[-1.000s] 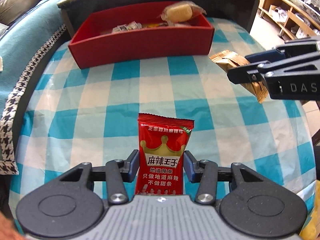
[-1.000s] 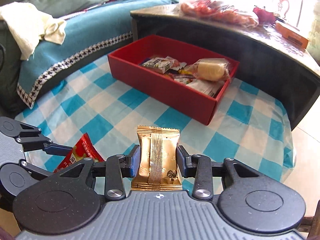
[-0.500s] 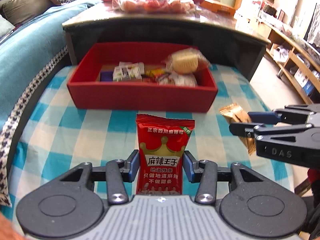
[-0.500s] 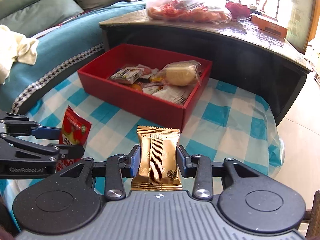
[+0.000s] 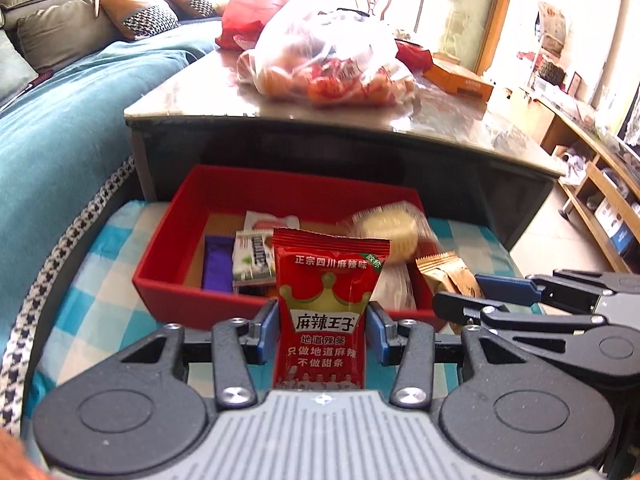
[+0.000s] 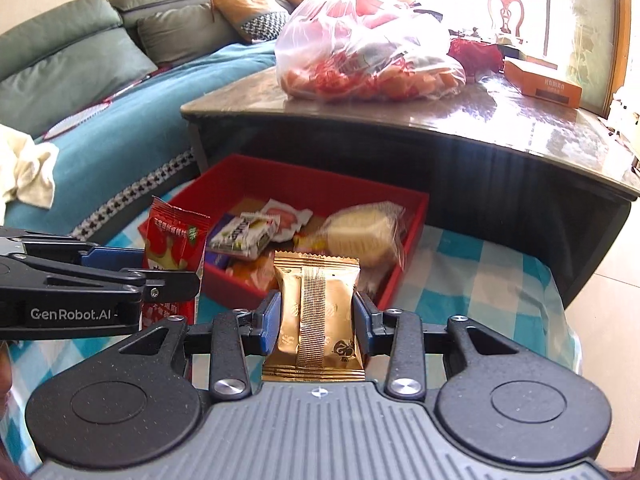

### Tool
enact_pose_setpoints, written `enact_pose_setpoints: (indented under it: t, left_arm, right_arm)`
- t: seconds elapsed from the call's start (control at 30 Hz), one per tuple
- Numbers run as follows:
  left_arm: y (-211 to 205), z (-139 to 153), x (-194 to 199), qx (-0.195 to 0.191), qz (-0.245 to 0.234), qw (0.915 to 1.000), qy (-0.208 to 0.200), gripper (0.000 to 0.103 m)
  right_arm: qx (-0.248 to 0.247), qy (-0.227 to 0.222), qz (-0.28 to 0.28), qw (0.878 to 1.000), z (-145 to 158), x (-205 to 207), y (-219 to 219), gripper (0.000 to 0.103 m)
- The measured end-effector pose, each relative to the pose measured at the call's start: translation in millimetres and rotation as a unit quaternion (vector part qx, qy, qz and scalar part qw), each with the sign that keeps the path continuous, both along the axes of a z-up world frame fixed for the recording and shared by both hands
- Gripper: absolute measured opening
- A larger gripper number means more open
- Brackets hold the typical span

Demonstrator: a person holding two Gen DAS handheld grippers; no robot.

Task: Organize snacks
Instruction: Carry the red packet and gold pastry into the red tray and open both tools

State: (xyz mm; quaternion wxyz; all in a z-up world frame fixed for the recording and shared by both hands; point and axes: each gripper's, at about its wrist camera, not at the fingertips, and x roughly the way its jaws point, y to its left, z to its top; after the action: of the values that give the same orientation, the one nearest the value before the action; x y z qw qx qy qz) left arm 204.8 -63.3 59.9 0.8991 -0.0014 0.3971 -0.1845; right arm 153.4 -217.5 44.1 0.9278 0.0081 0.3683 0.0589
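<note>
Transport step: left claw clenched on red spicy-strip packet, right claw clenched on gold wafer packet, both held just short of the red box; next, advance over the rim and release.

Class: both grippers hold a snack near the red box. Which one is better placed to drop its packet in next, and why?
Probably the right gripper: its gold packet reaches the red box edge at an open corner. The left gripper, with the red packet, seems slightly farther back. It is close.
</note>
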Motion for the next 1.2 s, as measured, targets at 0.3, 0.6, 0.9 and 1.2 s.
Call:
enact_pose_setpoints:
  t: [0.3, 0.6, 0.9, 1.2]
  left_arm:
    - [-11, 4, 54, -0.012, 0.014, 0.9997, -0.016, 0.075]
    - [-24, -19, 91, 0.004, 0.018, 0.9998, -0.009, 0.075]
    - [-23, -38, 104, 0.016, 0.031, 0.9994, 0.003, 0.074]
    - [-14, -45, 114, 0.008, 0.052, 0.9985, 0.015, 0.074]
  right_arm:
    - [0.014, -0.008, -0.007, 1.0, -2, 47, 2, 0.046]
    - [0.016, -0.001, -0.016, 1.0, -23, 88, 0, 0.046]
    - [-0.01, -0.003, -0.008, 1.0, -36, 99, 12, 0.047]
    - [-0.015, -0.007, 0.006, 1.0, -39, 103, 17, 0.051]
